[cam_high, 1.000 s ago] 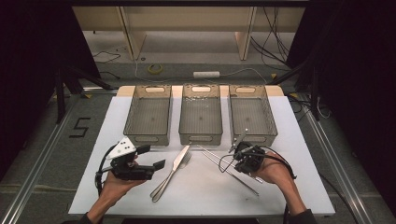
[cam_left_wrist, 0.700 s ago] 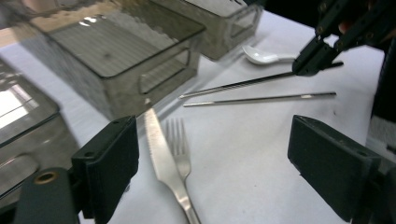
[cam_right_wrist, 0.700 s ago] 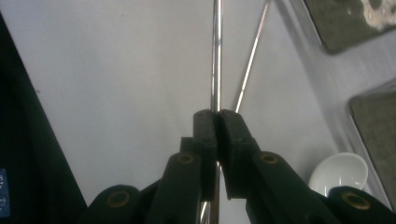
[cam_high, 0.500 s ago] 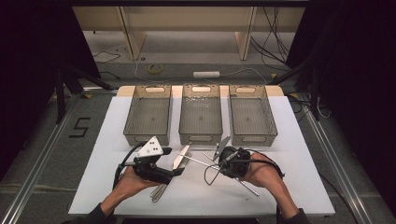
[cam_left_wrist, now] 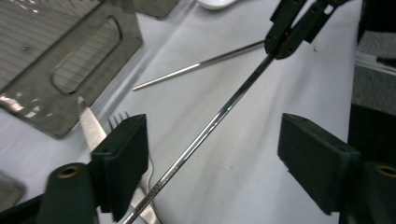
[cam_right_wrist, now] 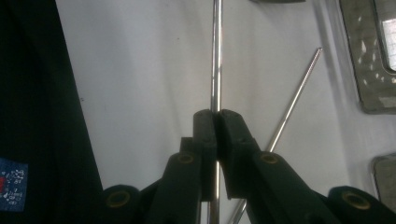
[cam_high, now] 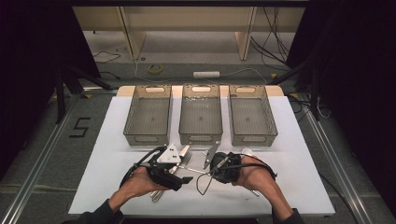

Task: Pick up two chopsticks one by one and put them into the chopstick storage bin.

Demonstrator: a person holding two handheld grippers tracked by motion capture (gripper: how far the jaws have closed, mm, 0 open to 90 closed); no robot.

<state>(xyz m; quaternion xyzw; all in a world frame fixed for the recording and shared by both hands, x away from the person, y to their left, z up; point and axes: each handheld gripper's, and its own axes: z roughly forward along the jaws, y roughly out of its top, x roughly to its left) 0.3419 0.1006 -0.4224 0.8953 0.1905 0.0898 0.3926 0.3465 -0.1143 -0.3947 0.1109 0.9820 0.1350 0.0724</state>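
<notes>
While the right gripper [cam_right_wrist: 215,122] is clamping a thin metal rod [cam_left_wrist: 210,126], the left gripper [cam_left_wrist: 212,154] is closing its wide-open jaws around the rod without touching it.

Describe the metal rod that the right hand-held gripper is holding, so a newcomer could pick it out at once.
Start at the white table and its three grey bins; in front of the middle bin the two hands meet. The thin metal rod runs from the shut right hand-held gripper to between the open jaws of the left hand-held gripper. Unlike the second rod, lying flat on the table, this one is clamped at one end.
</notes>
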